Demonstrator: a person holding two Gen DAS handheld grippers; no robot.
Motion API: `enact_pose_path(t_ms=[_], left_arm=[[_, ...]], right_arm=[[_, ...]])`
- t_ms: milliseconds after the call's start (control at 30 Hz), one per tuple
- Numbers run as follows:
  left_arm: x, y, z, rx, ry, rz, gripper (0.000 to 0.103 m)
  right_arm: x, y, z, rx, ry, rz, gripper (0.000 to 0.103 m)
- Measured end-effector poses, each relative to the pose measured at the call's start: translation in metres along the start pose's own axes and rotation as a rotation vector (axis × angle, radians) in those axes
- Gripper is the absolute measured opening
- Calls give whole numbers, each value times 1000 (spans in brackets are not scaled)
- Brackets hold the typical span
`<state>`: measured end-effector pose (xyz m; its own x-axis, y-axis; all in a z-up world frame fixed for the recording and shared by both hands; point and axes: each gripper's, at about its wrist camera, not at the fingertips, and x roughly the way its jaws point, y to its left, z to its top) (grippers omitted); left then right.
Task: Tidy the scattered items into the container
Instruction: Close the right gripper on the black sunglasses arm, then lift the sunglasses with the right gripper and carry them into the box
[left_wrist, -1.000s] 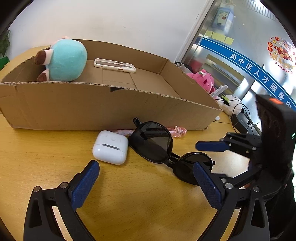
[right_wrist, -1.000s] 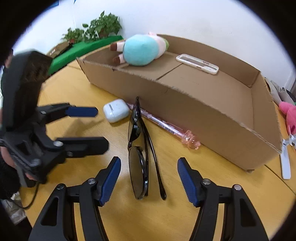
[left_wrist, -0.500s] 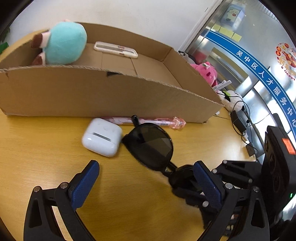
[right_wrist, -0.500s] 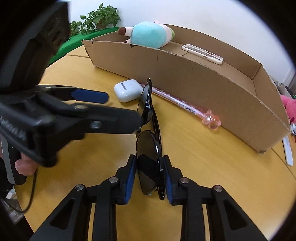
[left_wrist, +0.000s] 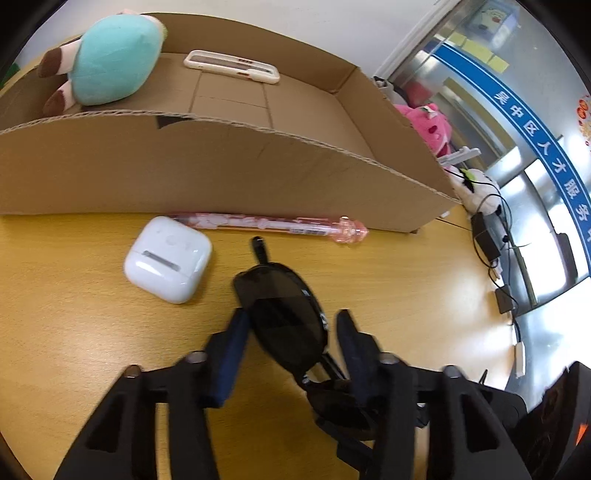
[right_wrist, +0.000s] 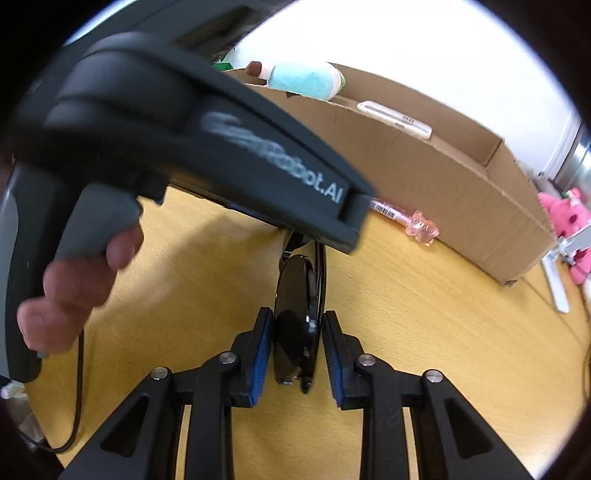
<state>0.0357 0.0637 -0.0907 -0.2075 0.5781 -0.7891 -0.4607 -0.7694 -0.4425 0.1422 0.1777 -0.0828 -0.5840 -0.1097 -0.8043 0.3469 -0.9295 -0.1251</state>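
Observation:
Black sunglasses (left_wrist: 284, 314) sit just above the yellow table. My right gripper (right_wrist: 297, 350) is shut on one lens of the sunglasses (right_wrist: 295, 332). My left gripper (left_wrist: 288, 347) is half closed around the other lens; its blue pads (left_wrist: 229, 350) stand apart from the frame. The cardboard box (left_wrist: 221, 166) lies behind, holding a teal plush (left_wrist: 110, 59) and a white phone case (left_wrist: 231, 66). A white earbud case (left_wrist: 168, 258) and a pink pen (left_wrist: 273, 223) lie on the table by the box wall.
The left gripper's body (right_wrist: 184, 147) and the hand holding it fill the upper left of the right wrist view. Pink plush toys (left_wrist: 428, 122), a white plush (left_wrist: 476, 188) and cables lie right of the box. A white stand (right_wrist: 554, 273) is at the box corner.
My right gripper has stayed shut on the sunglasses lens. My left gripper has moved in over the other lens and its fingers have narrowed from wide open.

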Motion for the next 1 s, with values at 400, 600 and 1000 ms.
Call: enact_pose_path(t_ms=[400, 600, 1000], left_arm=[[-23, -8, 7, 3, -31, 16, 26], [-53, -32, 33, 59, -100, 35, 25], [-96, -85, 139, 227, -197, 69, 25]], right_arm=[[-15, 7, 12, -31, -73, -84, 23], [-39, 0, 35, -17, -148, -146, 23], [-75, -53, 112, 106, -316, -182, 22]])
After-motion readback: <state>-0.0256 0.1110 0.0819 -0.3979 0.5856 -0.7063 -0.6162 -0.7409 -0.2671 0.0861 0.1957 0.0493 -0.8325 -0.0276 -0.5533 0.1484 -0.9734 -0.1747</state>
